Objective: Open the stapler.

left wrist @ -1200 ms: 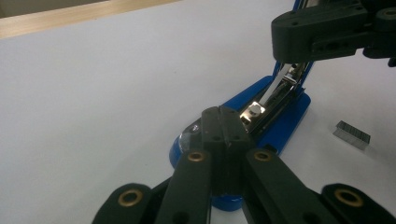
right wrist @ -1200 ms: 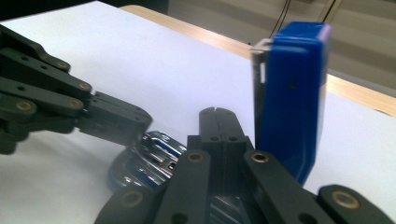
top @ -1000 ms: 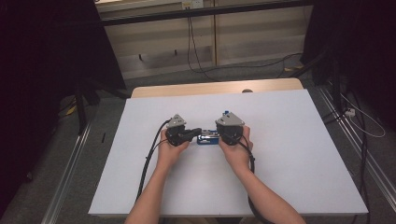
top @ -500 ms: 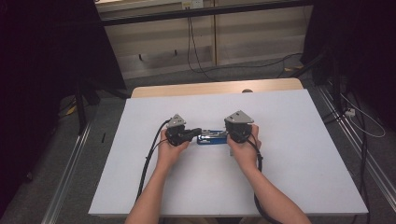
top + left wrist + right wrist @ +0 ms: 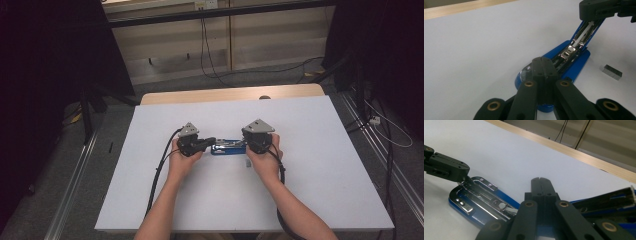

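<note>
Beside the opened blue stapler (image 5: 571, 62), a staple strip (image 5: 611, 71); both tongs closed.

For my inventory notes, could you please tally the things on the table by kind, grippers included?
Grippers: 2, left and right
Blue stapler: 1, swung open
Staple strip: 1
Total: 4

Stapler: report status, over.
Both grippers shut, one at each end of blue stapler. Stapler hinged open. Staple strip loose on table beside it.
</note>
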Demonstrator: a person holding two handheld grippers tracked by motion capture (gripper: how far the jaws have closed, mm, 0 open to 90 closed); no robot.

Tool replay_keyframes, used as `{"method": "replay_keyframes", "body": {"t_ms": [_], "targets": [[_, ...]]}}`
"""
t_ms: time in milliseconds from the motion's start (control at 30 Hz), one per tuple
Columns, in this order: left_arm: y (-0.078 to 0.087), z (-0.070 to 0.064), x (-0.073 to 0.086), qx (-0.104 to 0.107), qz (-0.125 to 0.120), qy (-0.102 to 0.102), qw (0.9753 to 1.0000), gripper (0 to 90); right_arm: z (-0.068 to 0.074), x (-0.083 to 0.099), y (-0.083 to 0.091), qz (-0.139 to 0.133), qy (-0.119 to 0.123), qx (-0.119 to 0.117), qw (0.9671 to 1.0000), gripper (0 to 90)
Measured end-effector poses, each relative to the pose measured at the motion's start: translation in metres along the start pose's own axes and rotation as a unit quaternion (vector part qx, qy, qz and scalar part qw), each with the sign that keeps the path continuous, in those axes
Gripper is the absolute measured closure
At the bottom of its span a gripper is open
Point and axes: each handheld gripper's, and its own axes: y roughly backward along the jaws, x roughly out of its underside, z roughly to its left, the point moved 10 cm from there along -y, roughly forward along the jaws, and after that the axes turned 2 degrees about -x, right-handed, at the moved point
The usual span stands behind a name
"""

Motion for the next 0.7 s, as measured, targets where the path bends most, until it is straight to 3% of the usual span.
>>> {"method": "replay_keyframes", "body": {"t_ms": [433,700], "targets": [[0.0,-0.001,0.0,-0.006,0.001,-0.004,1.0,90.0,0.001,0.003,-0.001,-0.002,0.0,-0.001,1.0,90.0],[0.0,-0.001,0.0,-0.009,0.002,-0.007,0.9999,90.0,-0.011,0.015,-0.001,0.002,-0.018,0.002,0.9998,90.0]]}}
